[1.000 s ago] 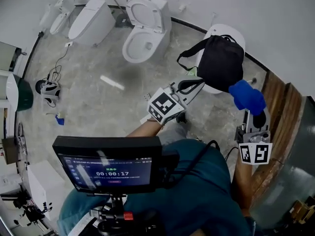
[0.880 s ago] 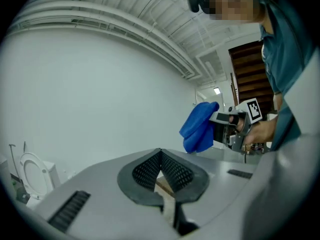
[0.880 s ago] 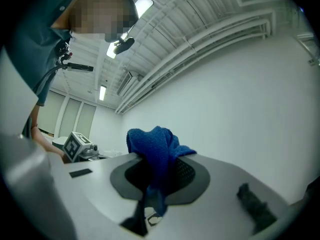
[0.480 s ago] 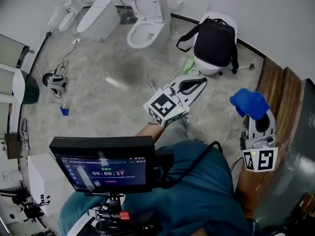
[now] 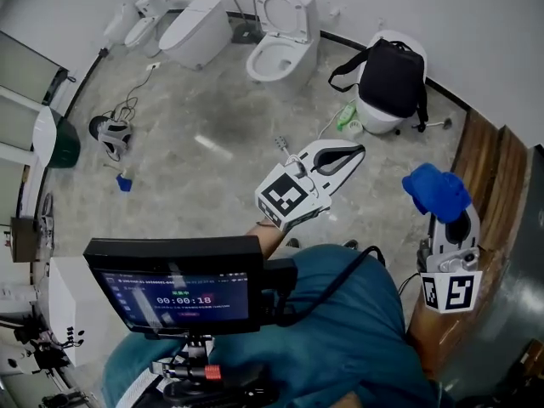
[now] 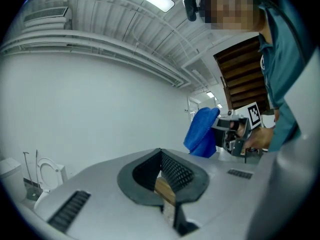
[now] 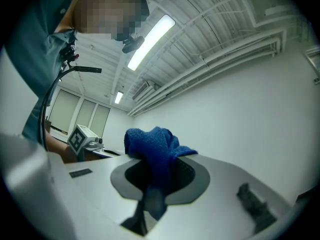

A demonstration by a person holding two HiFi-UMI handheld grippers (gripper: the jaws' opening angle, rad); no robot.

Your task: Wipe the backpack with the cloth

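At upper right of the head view the backpack sits farther off on a toilet than a second ago, your right tool clamped on the cloth, left tool closed and empty, so wiping looks paused.

We see the black backpack sitting upright on a white toilet against the wall, with its straps hanging loose down both sides. The blue cloth is a bunched, nubbly rag pinched in the right claw, well apart from the backpack. Most of it bulges out past the claw's tips, and a short tail hangs back between them.
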